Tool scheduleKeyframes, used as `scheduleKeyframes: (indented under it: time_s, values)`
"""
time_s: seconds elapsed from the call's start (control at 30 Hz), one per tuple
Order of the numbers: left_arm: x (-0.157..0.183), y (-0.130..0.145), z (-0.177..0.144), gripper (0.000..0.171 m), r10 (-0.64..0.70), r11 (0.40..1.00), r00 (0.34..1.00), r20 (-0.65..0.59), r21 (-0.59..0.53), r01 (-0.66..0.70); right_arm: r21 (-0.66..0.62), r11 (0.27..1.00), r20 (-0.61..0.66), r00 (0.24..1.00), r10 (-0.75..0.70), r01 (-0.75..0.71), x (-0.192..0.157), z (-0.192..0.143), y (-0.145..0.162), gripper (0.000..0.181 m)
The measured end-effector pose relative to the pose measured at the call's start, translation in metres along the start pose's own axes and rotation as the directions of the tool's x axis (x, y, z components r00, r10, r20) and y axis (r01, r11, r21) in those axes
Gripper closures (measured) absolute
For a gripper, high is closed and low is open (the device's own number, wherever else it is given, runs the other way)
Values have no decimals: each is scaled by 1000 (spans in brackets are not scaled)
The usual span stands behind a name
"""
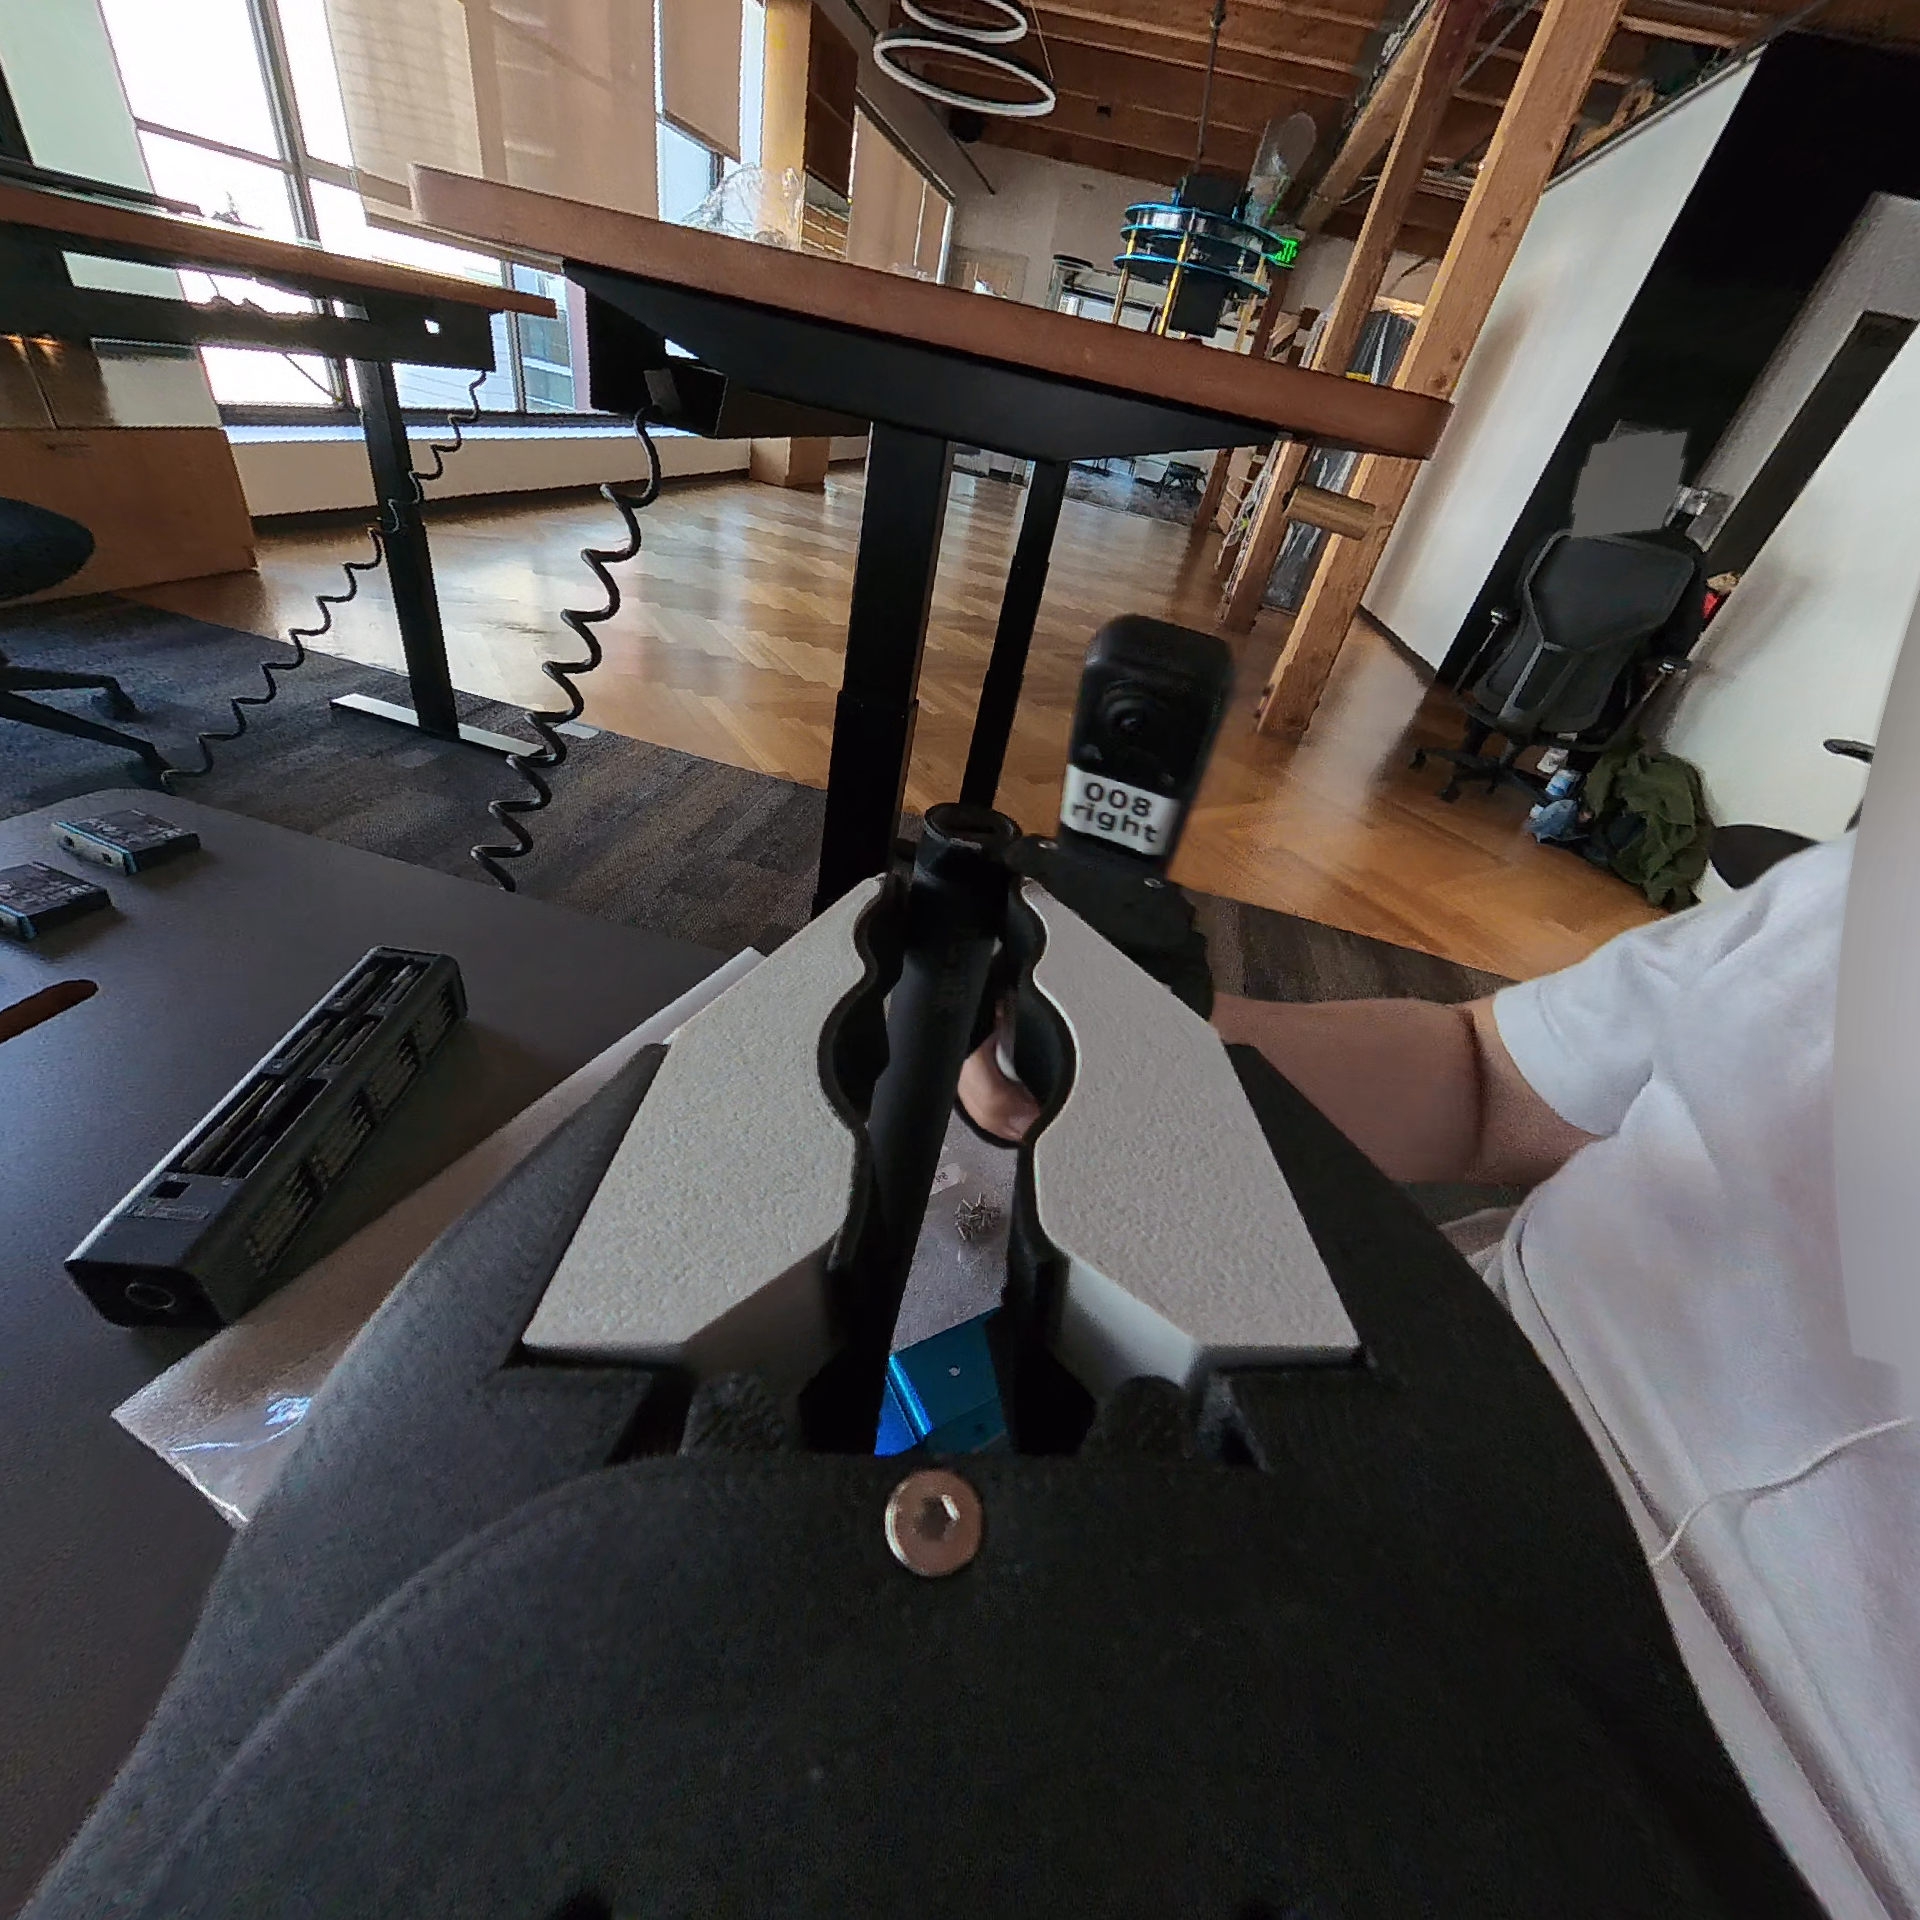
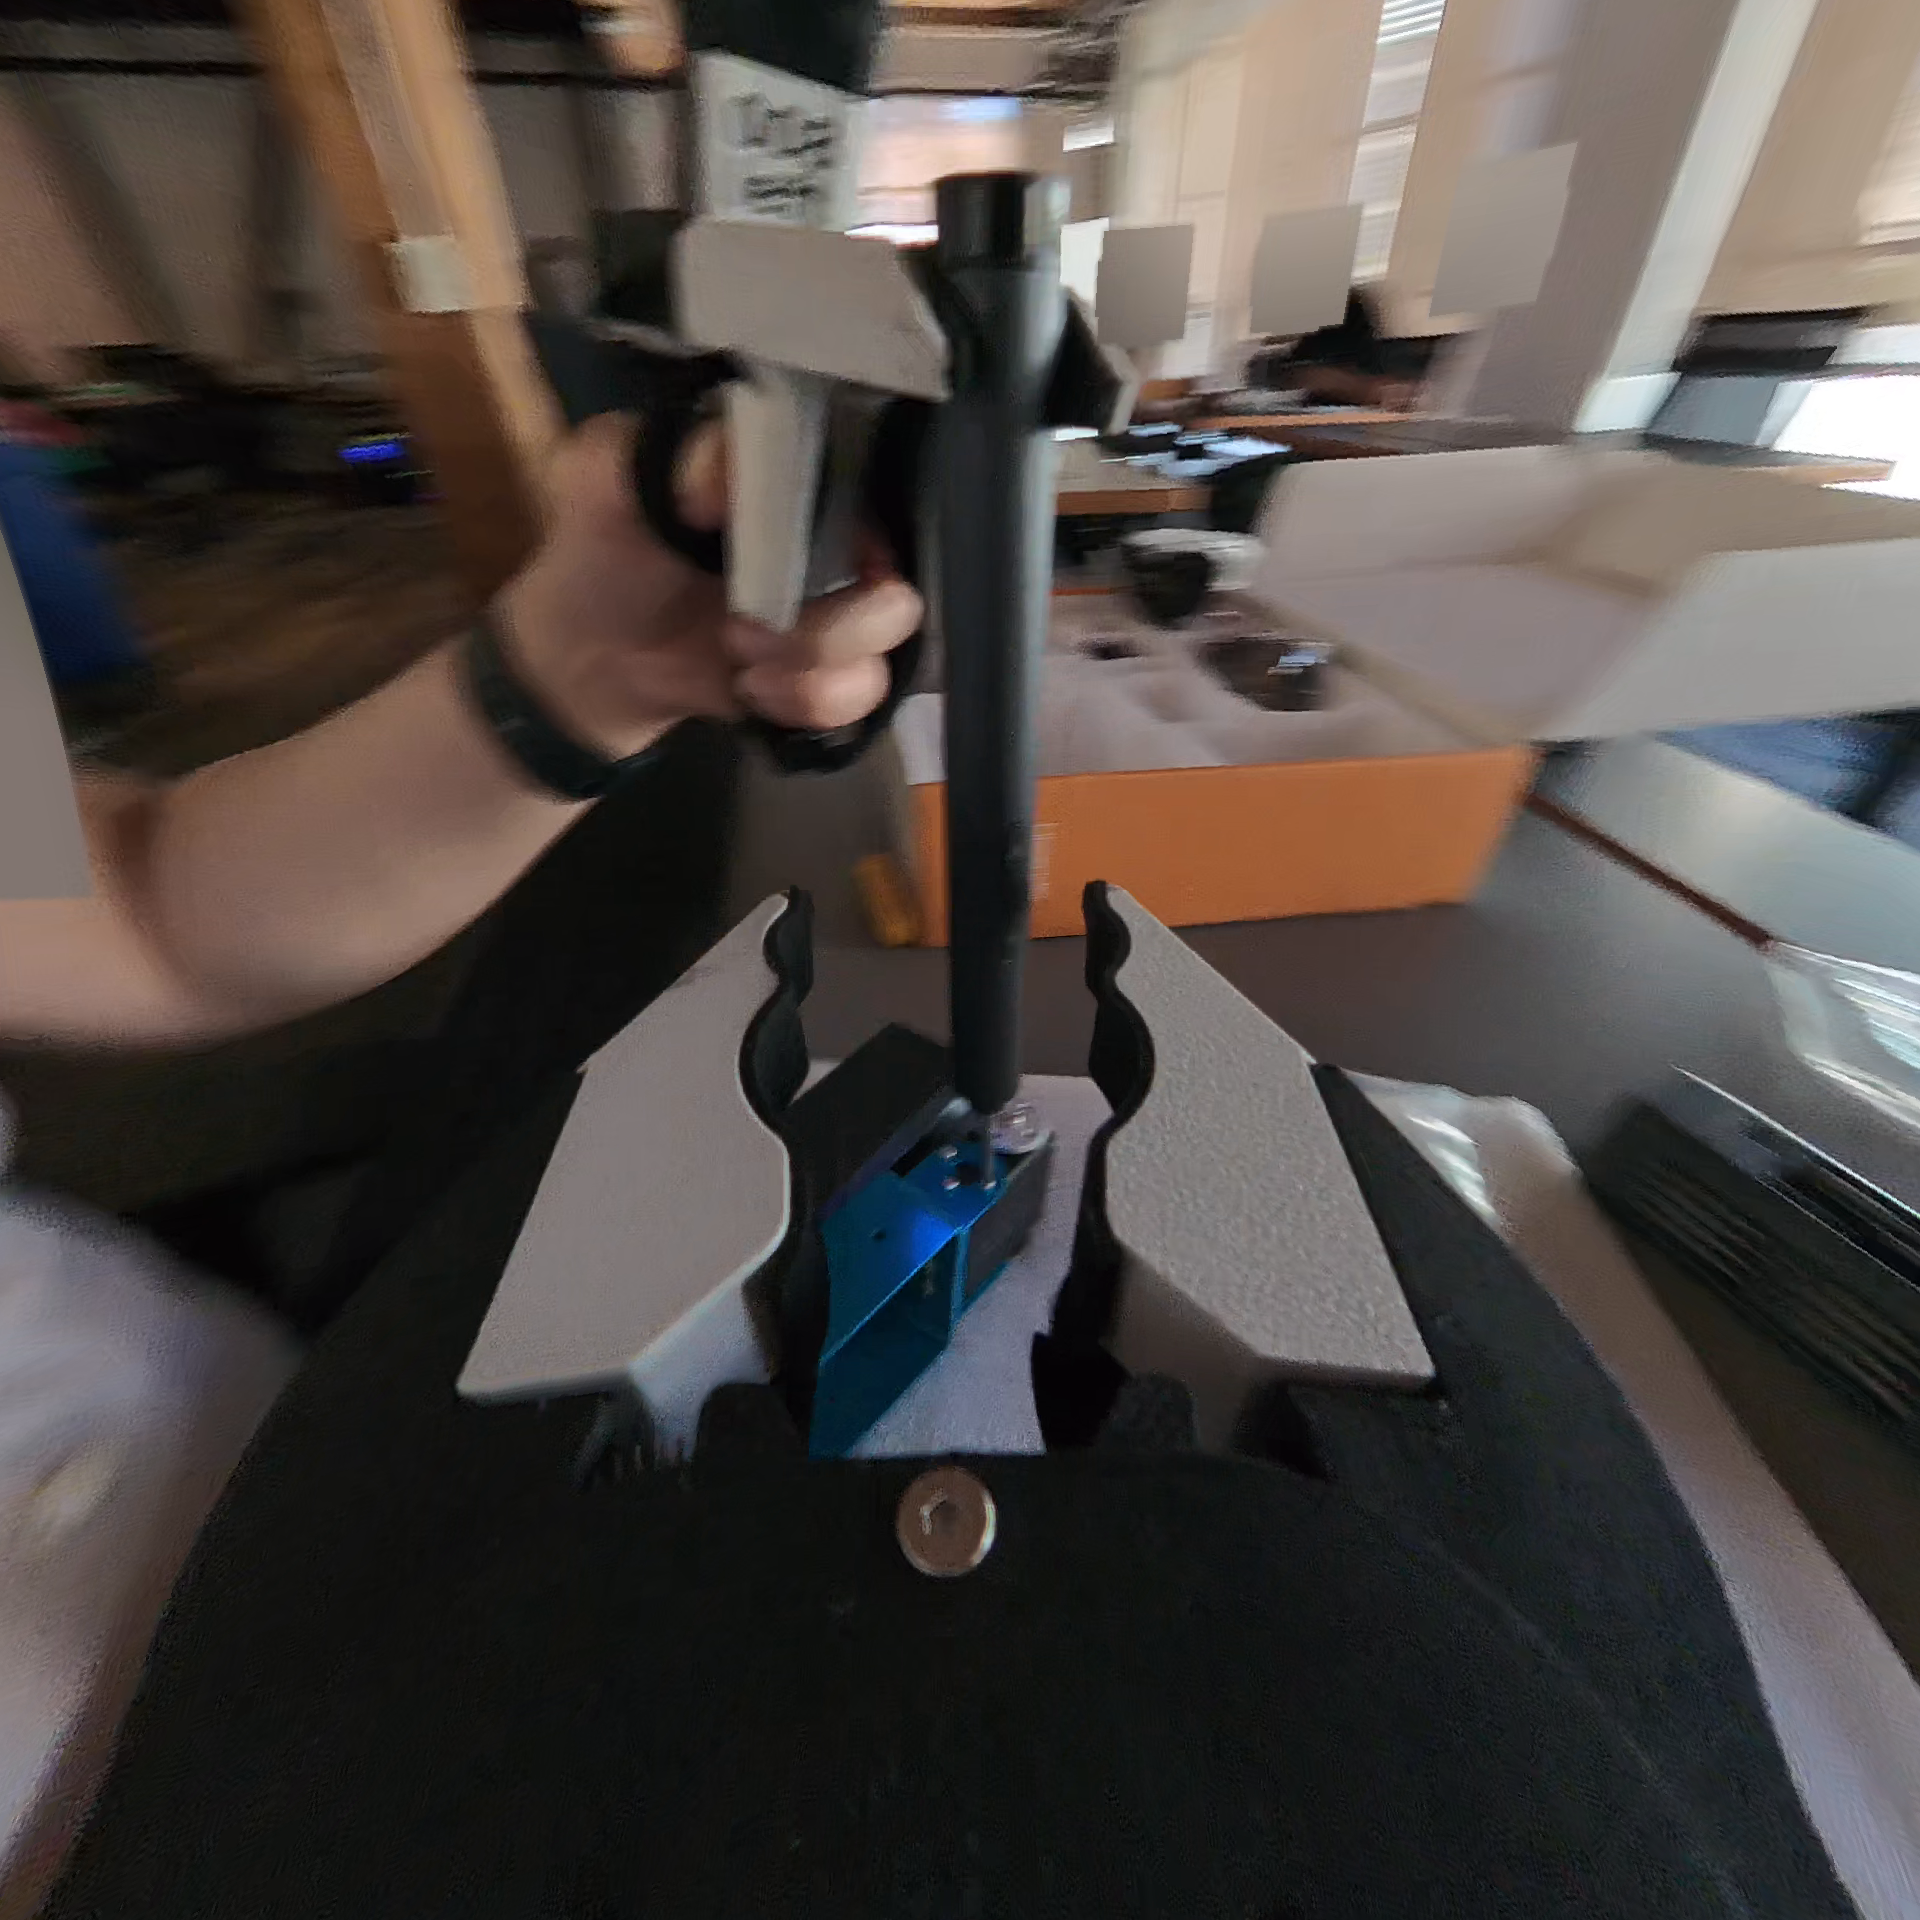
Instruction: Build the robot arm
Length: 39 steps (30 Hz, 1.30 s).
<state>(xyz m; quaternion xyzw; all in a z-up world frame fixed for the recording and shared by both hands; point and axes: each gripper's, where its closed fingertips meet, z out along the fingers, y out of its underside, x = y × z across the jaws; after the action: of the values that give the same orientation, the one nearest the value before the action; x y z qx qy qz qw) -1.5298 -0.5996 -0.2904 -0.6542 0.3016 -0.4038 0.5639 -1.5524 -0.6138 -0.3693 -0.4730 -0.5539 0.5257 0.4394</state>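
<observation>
My left gripper (image 1: 951,894) is shut on a black screwdriver (image 1: 914,1039) and holds it upright. In the right wrist view the left gripper (image 2: 987,312) grips the screwdriver (image 2: 987,675) near its top, and the bit rests on top of a blue metal bracket (image 2: 894,1278). My right gripper (image 2: 945,904) has its jaws around this bracket with a black block on its side, and seems to clamp it low down. The bracket (image 1: 940,1403) also shows under my left fingers. Some small screws (image 1: 971,1216) lie on white foam.
A black bit case (image 1: 270,1132) lies on the dark table (image 1: 260,935) at left, half on a white foam sheet (image 1: 343,1340). Two small black boxes (image 1: 125,836) lie farther back. An orange box (image 2: 1247,831) stands behind. A person's arm (image 1: 1382,1070) reaches in from the right. The grippers' ends are close to 8 cm from one another. The left gripper is farther from the black bit case (image 1: 270,1132), some 25 cm, than the right, some 20 cm.
</observation>
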Motion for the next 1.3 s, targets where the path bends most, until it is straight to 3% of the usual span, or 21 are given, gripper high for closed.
scheduleKeyframes:
  time_s: [0.07, 0.17, 0.23, 0.27, 0.33, 0.4, 0.53, 0.63, 0.97, 1.3]
  values:
    - [0, 0, 0, 154, 1, 1000, 1000, 2, -3, -1, -53, 998, 287, 957, 42, -28, -11, -7, 6, 128]
    - [1, 0, 0, 153, 0, 1000, 1000, 15, -8, 1, -147, 981, 512, 839, 186, -128, 6, -14, 7, 130]
    - [2, 1, 2, 153, 6, 1000, 1000, 20, -9, -6, -114, 982, 655, 732, 188, -149, 10, -16, -5, 137]
    - [5, 1, 3, 153, 6, 1000, 1000, 9, -9, -6, -115, 980, 731, 655, 193, -161, 8, -19, -9, 138]
    - [8, 2, 5, 153, 1, 1000, 1000, -12, -9, -1, -194, 961, 875, 407, 261, -198, 2, -29, -14, 139]
    - [7, 2, 8, 153, -3, 1000, 1000, -13, -15, 3, -270, 943, 931, 197, 307, -193, 2, -32, -14, 142]
    - [1, 1, 13, 153, -27, 999, 1000, 6, -31, 27, -339, 933, 940, 2, 342, -120, 9, -14, -5, 146]
    - [-4, 0, 15, 153, -37, 999, 998, 45, -35, 38, -322, 945, 945, -67, 319, -47, 10, -11, 5, 147]
    - [-5, 1, 26, 153, -46, 998, 998, 43, -50, 48, -312, 950, 908, -298, 294, -14, 10, -18, 8, 156]
    - [-7, 0, 25, 154, -56, 998, 998, 26, -28, 56, -312, 950, 869, -400, 290, 11, 0, -15, 12, 161]
